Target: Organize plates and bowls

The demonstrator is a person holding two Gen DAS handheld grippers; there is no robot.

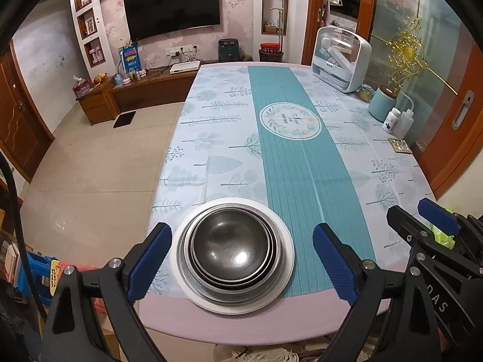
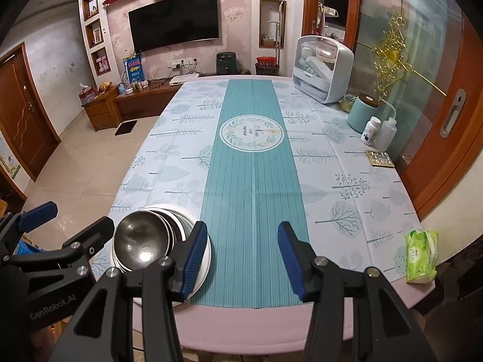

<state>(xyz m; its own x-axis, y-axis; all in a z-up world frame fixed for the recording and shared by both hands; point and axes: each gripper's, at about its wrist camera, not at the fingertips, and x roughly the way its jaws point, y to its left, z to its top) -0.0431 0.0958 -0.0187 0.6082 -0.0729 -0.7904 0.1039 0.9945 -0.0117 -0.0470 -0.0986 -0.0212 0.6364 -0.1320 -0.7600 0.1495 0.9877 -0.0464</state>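
Note:
A stack of dishes stands near the table's front edge, left of the teal runner. A dark metal bowl is nested on top of metal dishes, and a white plate lies at the bottom. My left gripper hangs open and wide, one blue pad on each side of the stack; neither pad touches it. In the right wrist view the same bowl and white plate lie at the lower left. My right gripper is open over the runner, with nothing between its fingers. Its left pad overlaps the plate's rim in the picture.
A green tissue pack lies at the table's right front corner. Along the right edge stand a white storage box, a teal canister, two white bottles and a blister pack. Tiled floor lies to the left.

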